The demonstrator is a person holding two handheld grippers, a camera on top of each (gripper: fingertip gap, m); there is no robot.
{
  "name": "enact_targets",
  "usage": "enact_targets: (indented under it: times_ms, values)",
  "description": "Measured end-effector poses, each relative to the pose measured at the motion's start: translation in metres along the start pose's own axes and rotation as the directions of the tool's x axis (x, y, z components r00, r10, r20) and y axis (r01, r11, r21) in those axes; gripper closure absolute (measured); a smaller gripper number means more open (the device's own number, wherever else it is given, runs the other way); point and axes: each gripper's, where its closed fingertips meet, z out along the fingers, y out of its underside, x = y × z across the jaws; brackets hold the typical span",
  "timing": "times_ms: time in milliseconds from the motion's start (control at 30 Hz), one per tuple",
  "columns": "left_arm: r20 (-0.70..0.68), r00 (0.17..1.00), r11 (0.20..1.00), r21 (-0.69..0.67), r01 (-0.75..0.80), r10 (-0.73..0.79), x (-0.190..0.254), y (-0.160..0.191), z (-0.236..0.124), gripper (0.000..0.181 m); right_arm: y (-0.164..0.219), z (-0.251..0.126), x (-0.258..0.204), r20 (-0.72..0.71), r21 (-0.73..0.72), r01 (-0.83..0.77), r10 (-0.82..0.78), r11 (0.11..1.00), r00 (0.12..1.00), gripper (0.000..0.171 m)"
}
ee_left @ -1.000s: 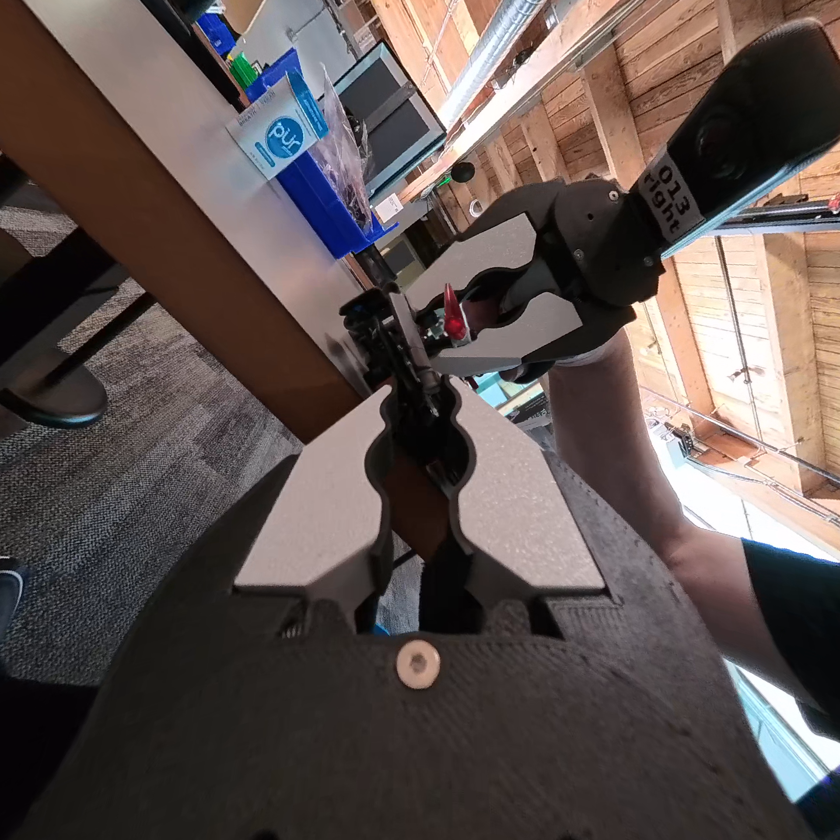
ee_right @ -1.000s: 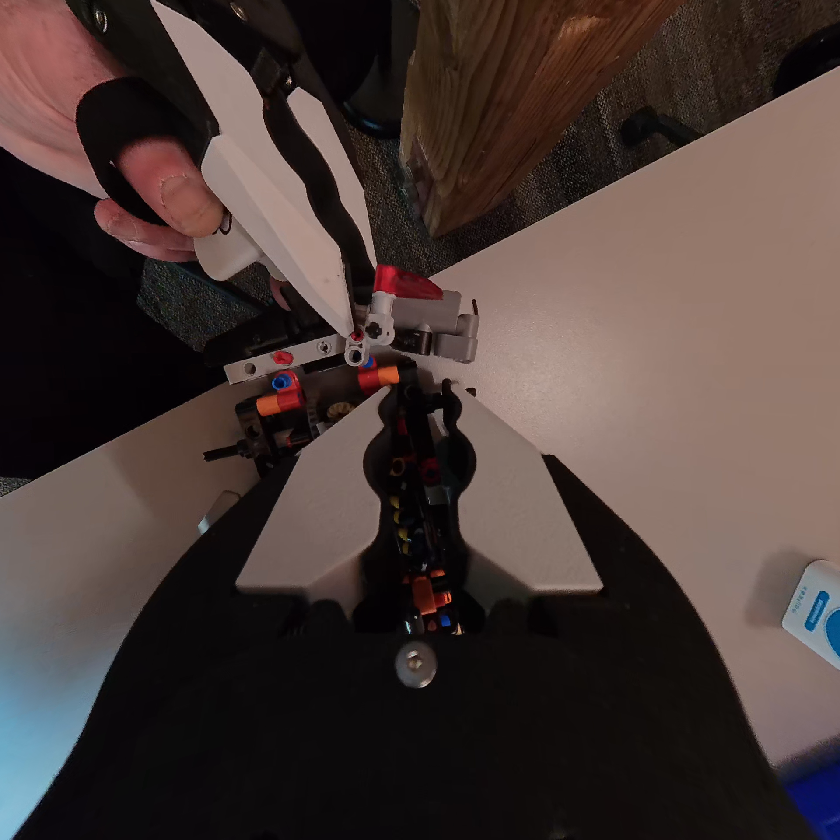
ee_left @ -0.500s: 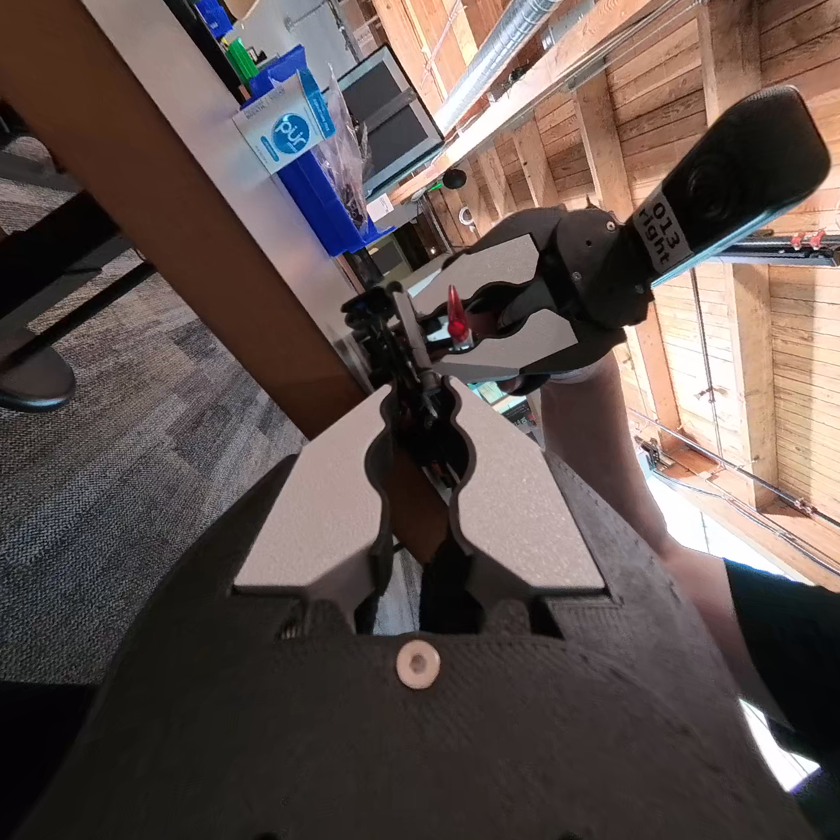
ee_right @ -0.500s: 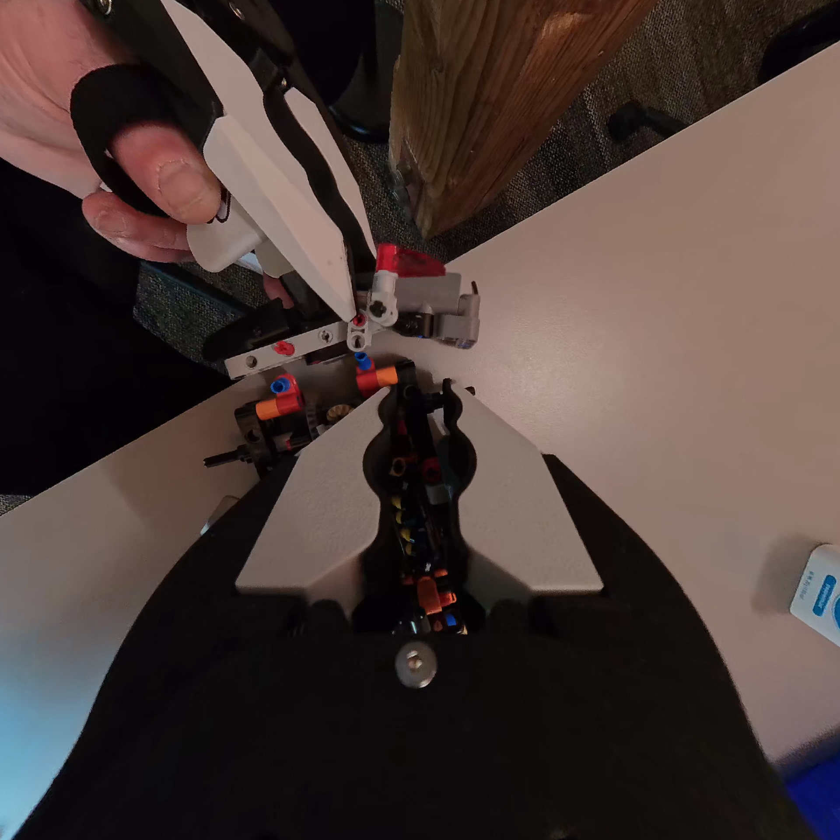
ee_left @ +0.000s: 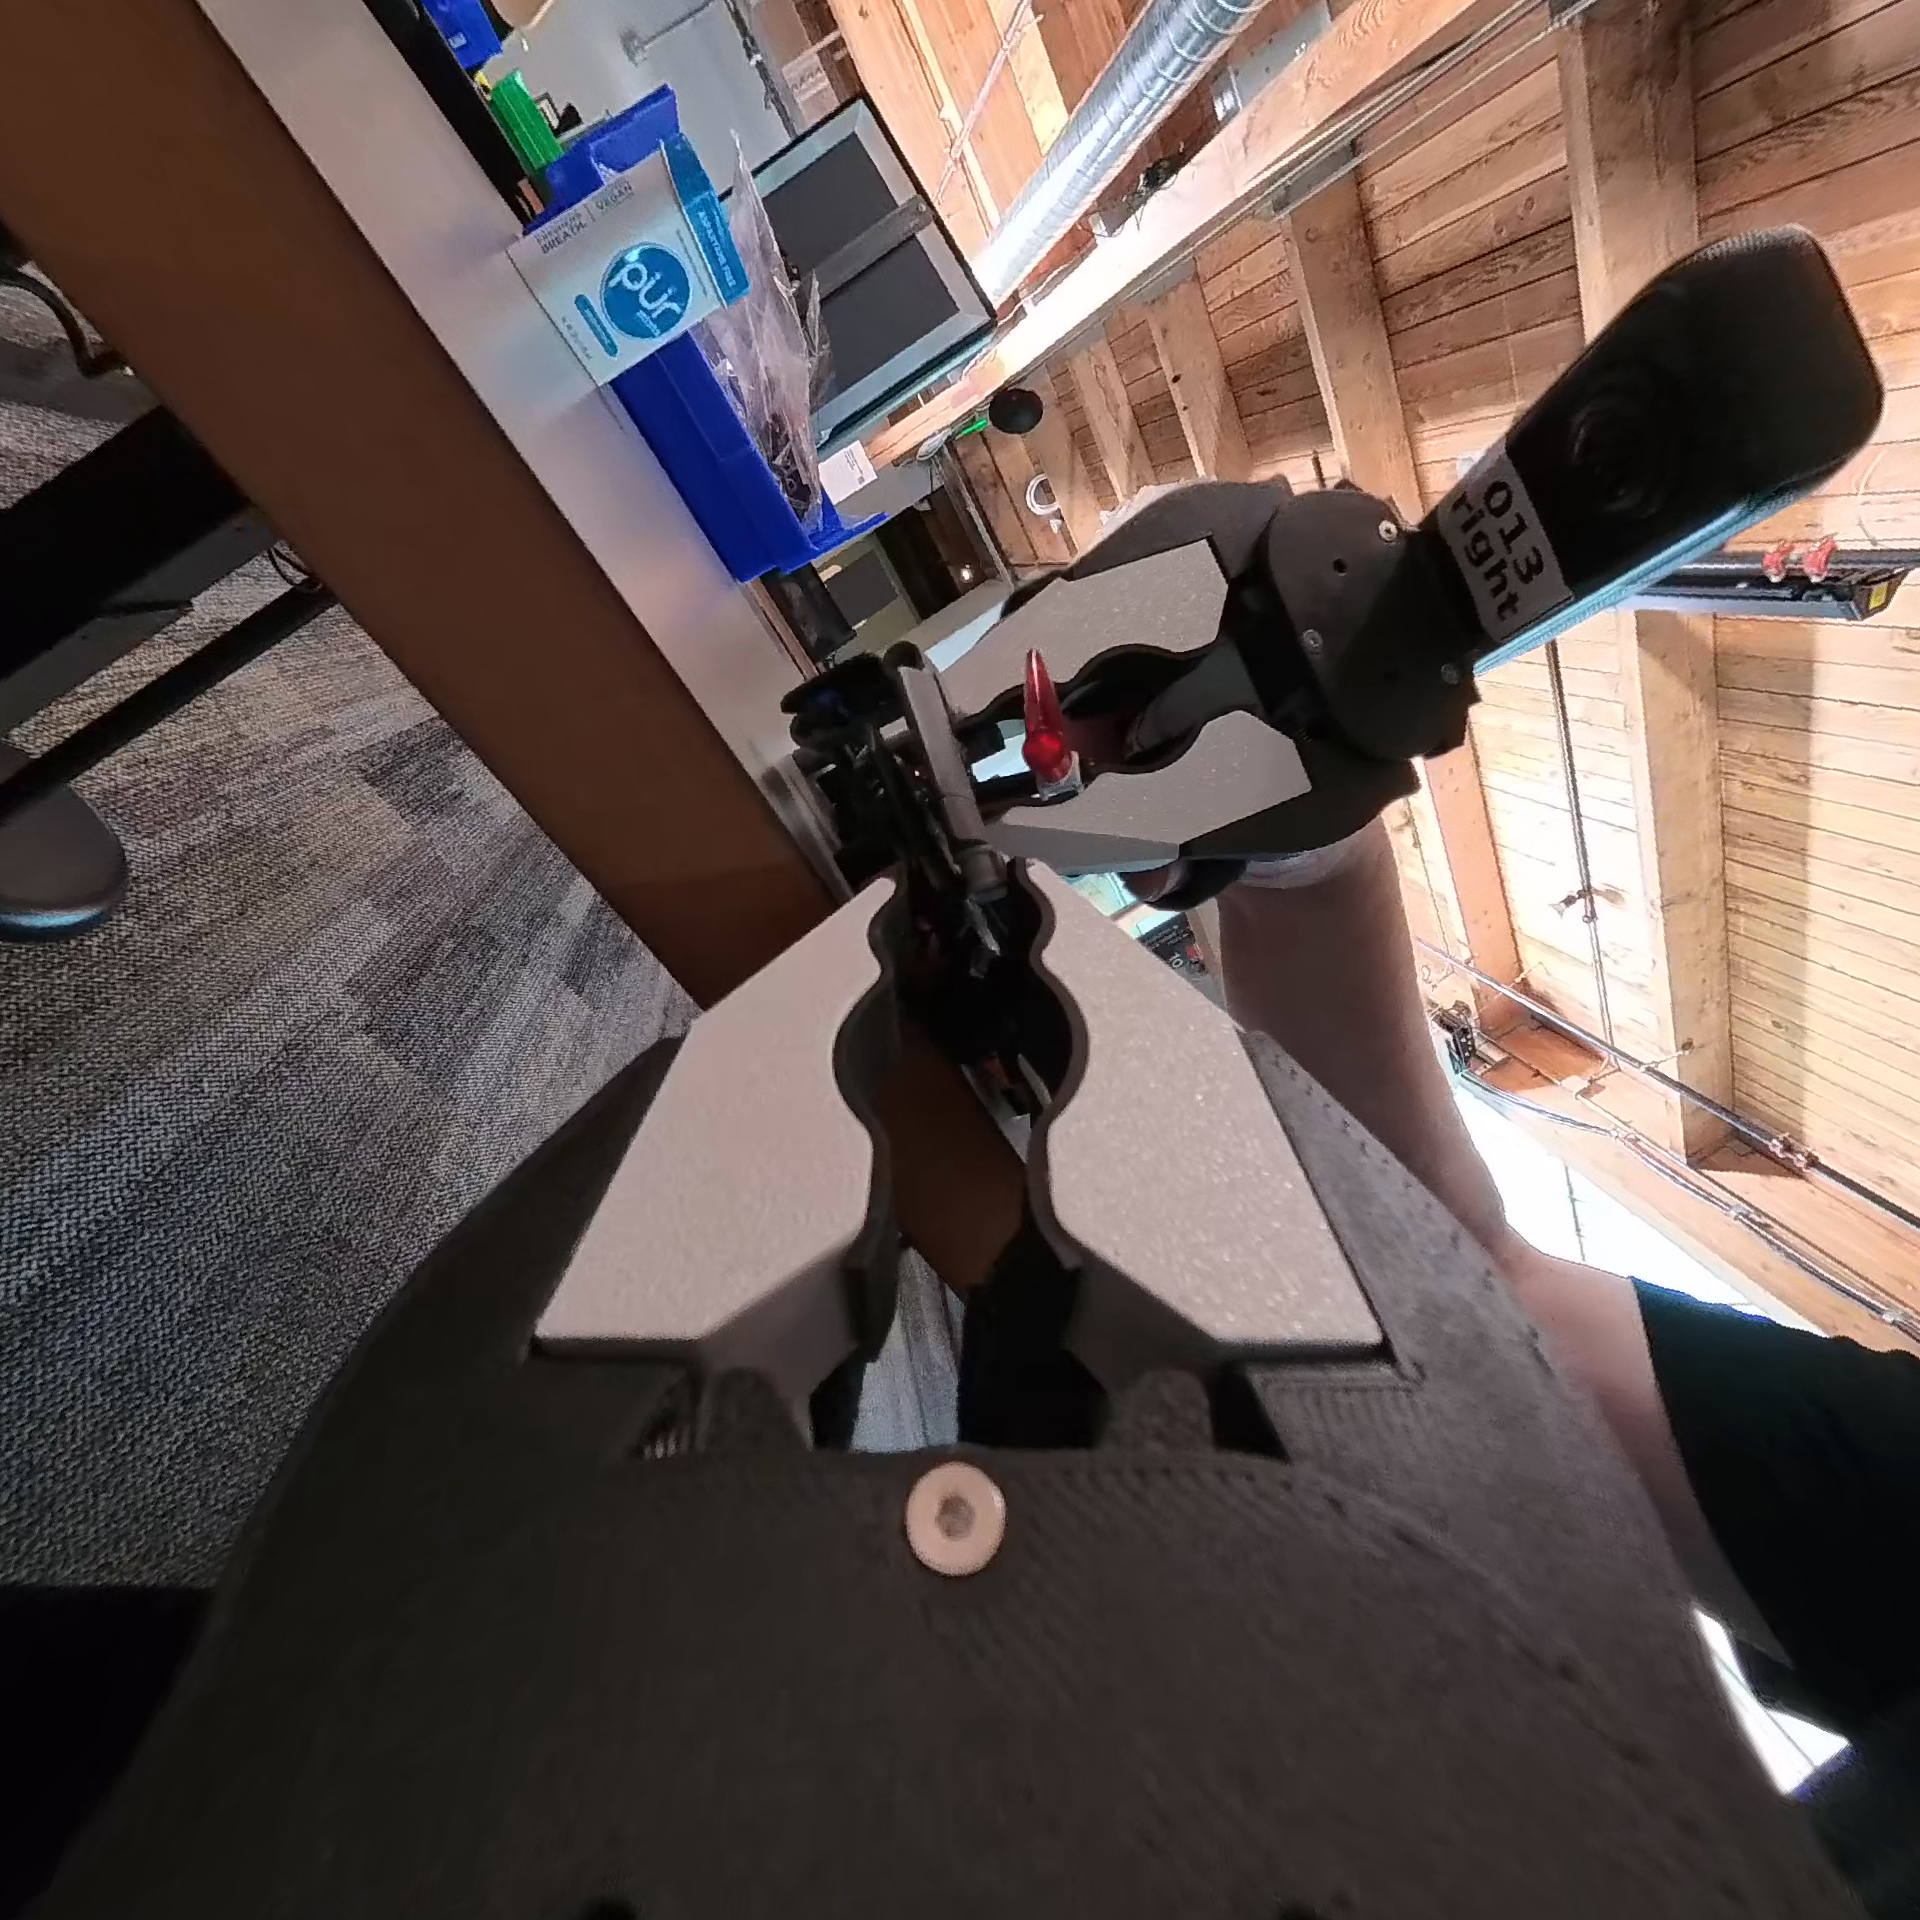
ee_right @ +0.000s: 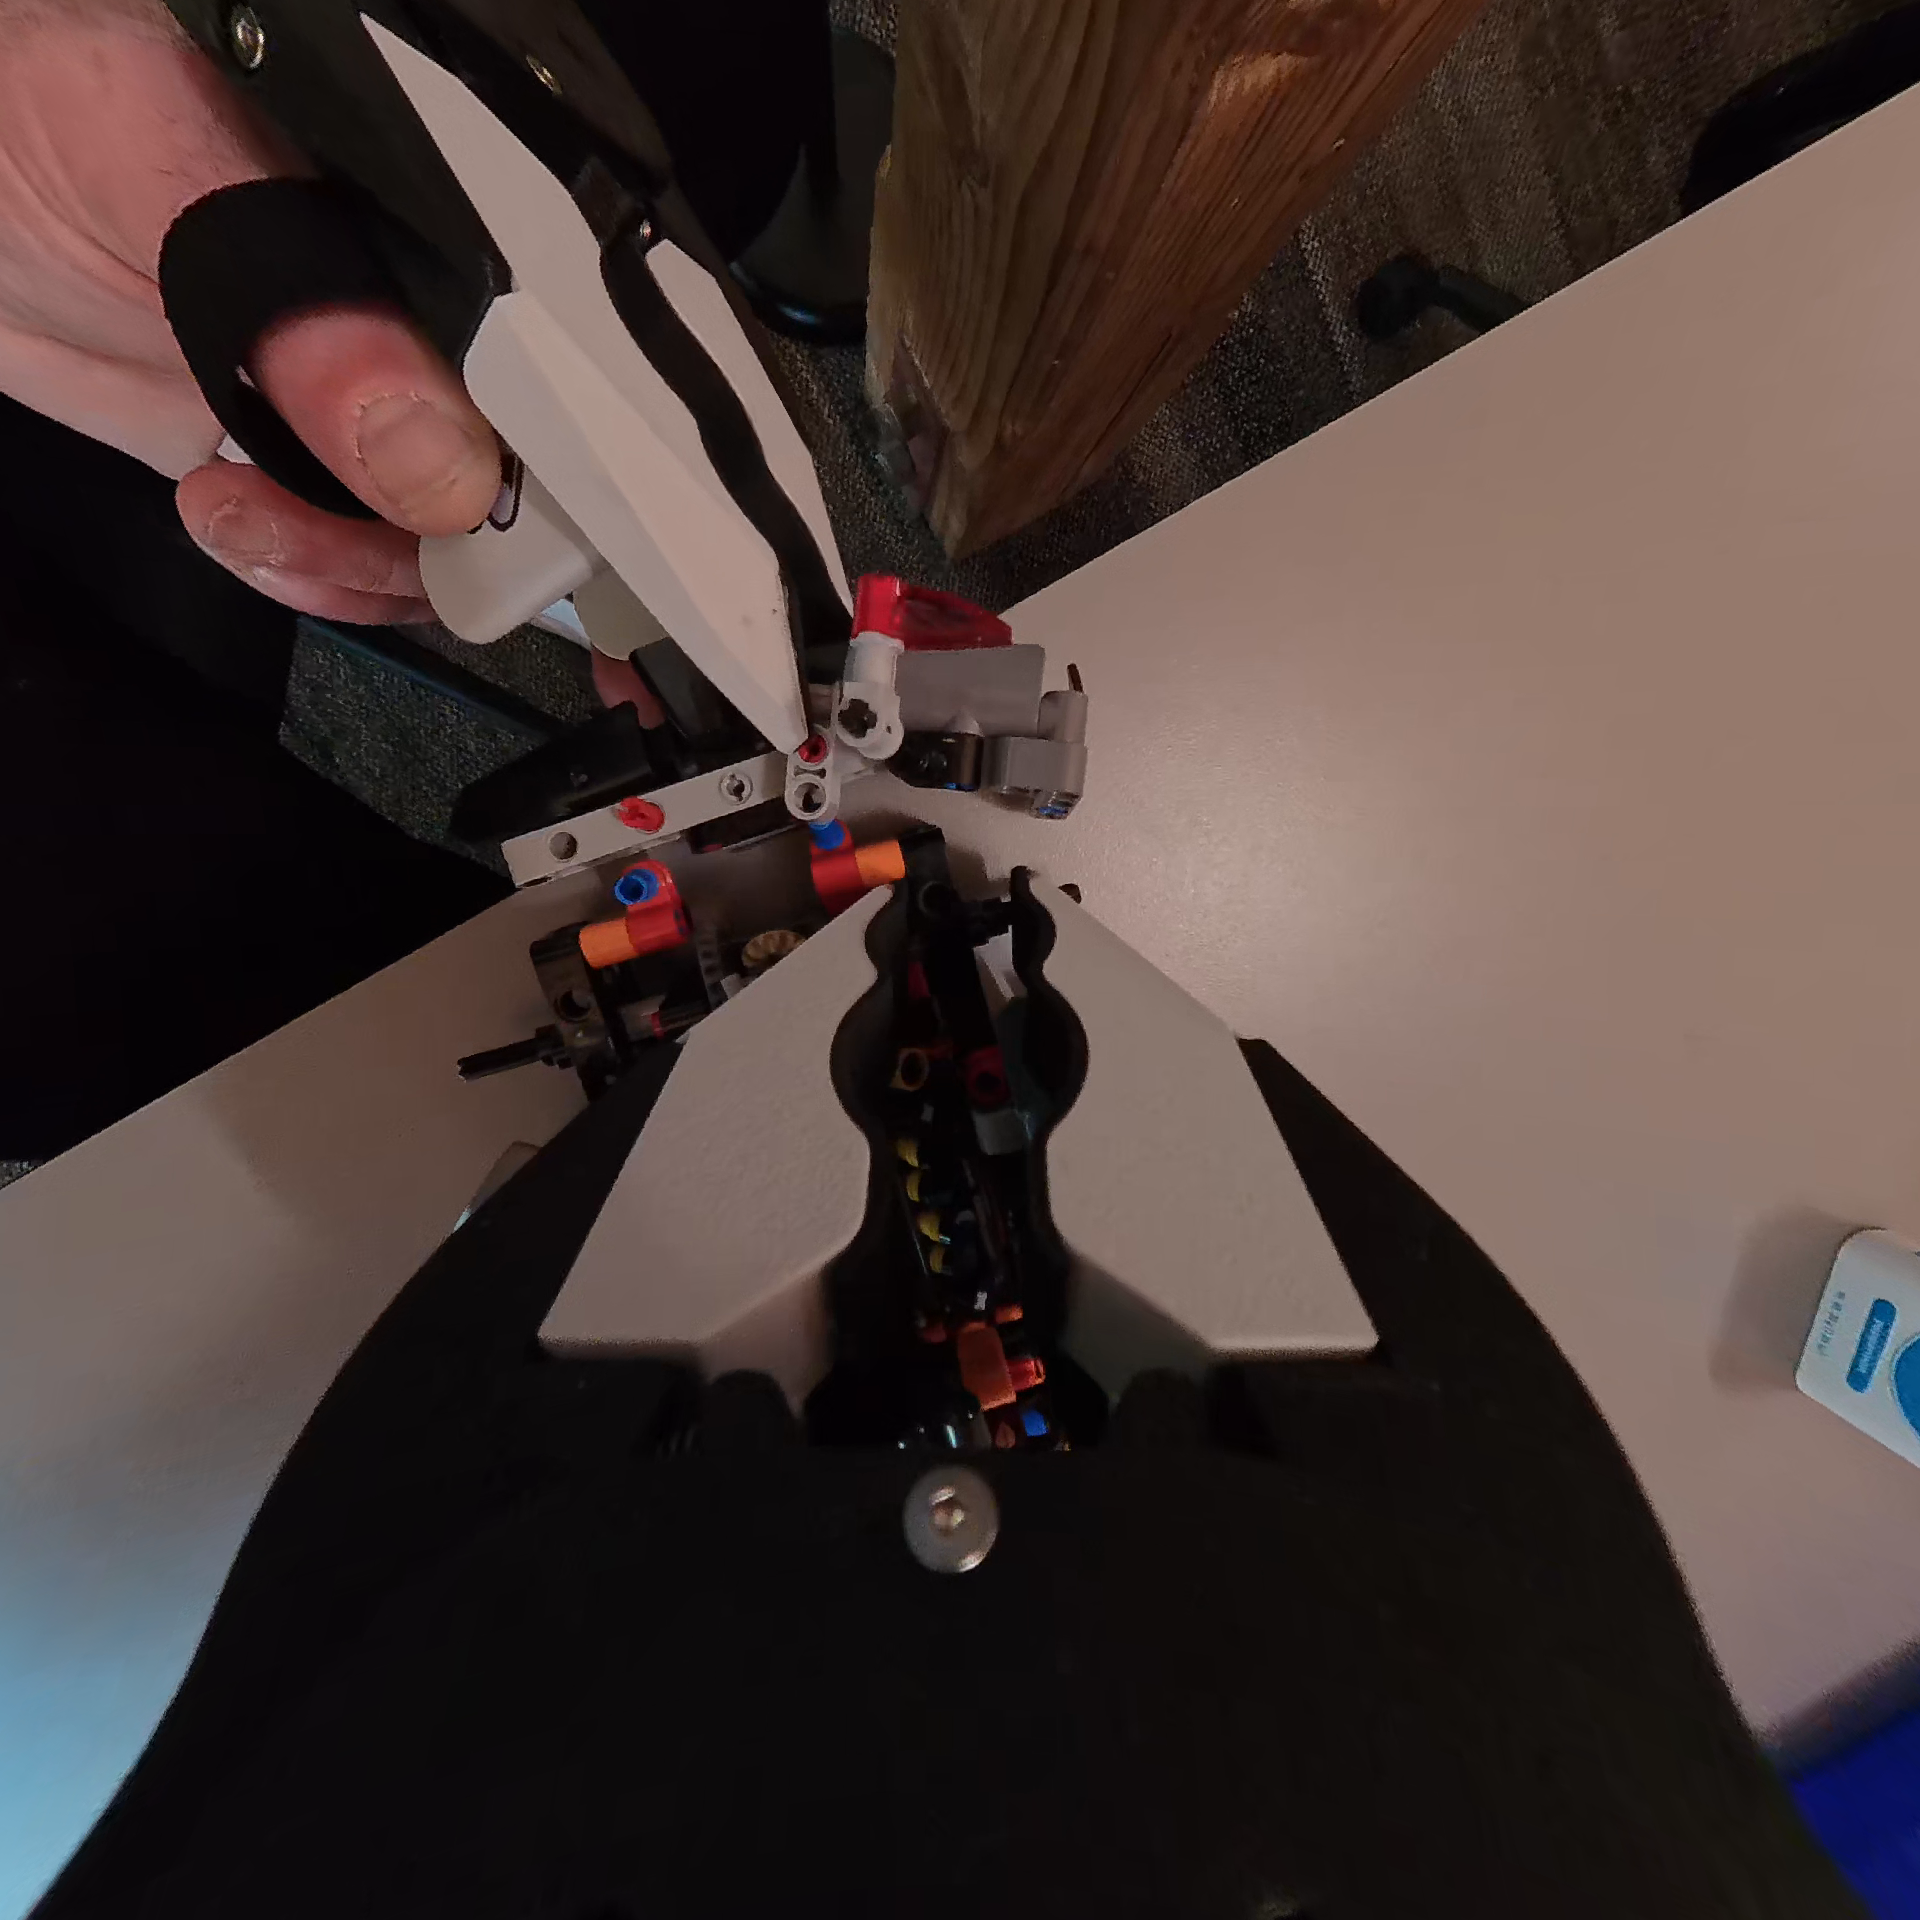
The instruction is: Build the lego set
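Note:
A lego model [ee_right: 623,997] with a black frame and orange, red and blue pins sits at the corner of the pale table [ee_right: 1455,623]. On top it carries a light grey beam [ee_right: 665,821] and a clear red piece [ee_right: 925,608]. My right gripper [ee_right: 961,894] is shut on the black frame. My left gripper [ee_right: 805,717] comes in from the upper left and is shut on the grey beam part. In the left wrist view my left gripper [ee_left: 956,894] pinches black parts, and the right gripper [ee_left: 971,753] is just beyond, beside the red piece [ee_left: 1042,717].
A thick wooden post [ee_right: 1091,260] stands just beyond the table corner over grey carpet. A white and blue packet [ee_right: 1870,1340] lies on the table to the right. A blue bin [ee_left: 717,457] and a monitor [ee_left: 873,239] sit farther along the table. A person's arm [ee_left: 1351,1091] is close by. Left and right tips are no more than a few centimetres apart.
Both grippers keep their hold and the model has barely moved. The left wrist view has swung a little, so the right gripper sits slightly higher and farther right in it.

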Motion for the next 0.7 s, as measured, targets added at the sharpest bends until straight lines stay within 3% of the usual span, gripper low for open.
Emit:
enact_targets:
  times_ms: [300,700]
  values:
    - [-0.004,1.000,1.000,-0.006,0.026,-0.026,0.000,0.000,-0.002,0.165,-0.001,0.000,0.002,-0.014,0.015,-0.015,0.015,1.000,1.000,0.154]
    - [-0.016,0.999,0.999,-0.013,0.038,-0.038,0.000,0.000,0.000,0.166,0.003,-0.005,-0.010,0.187,-0.050,-0.045,0.054,0.998,0.981,0.154]
